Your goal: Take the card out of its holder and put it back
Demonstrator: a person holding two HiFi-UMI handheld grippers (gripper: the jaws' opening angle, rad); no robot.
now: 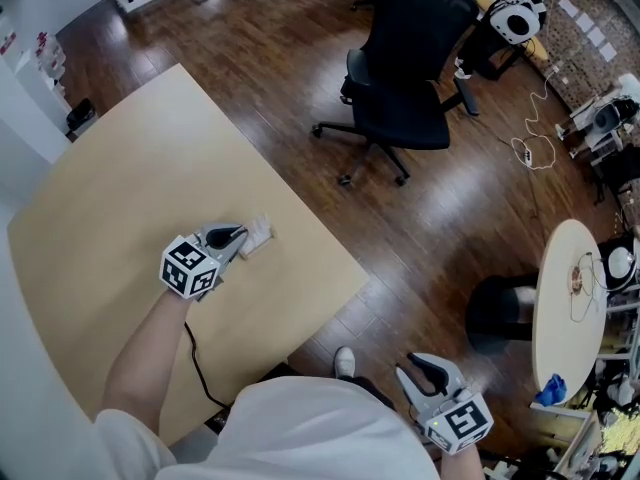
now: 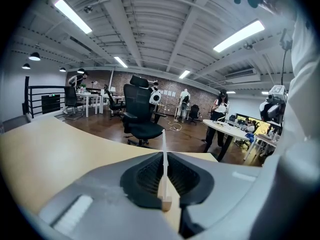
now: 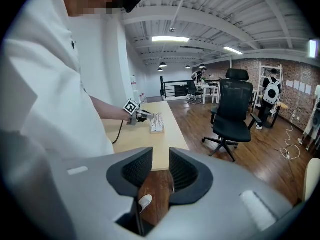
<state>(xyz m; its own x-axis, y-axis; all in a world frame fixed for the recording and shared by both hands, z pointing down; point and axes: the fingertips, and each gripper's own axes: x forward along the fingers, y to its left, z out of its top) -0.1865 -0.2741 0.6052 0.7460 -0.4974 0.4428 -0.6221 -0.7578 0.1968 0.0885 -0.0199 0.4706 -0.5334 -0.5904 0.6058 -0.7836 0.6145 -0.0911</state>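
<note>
On the table (image 1: 120, 188), left gripper (image 1: 240, 235) fingers (image 2: 145, 176) pinch the card (image 2: 164, 159) by its holder (image 1: 258, 236); right gripper (image 1: 410, 364) fingers (image 3: 186, 170) stand apart, empty.

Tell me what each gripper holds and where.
Left gripper: the card, pinched flat between the jaws, far end sticking out. Right gripper: nothing, jaws open.

Person in white top at a beige worktop (image 1: 120, 188), L gripper (image 1: 240, 235) w/ tongs at a small white card holder (image 1: 258, 236) near the worktop's edge; black cable (image 1: 197, 363) trails from it. R gripper (image 1: 418, 370) hangs off the worktop, over wood floor (image 1: 440, 218). Black office chair (image 1: 410, 58) beyond; round white table (image 1: 565, 308) at right.
</note>
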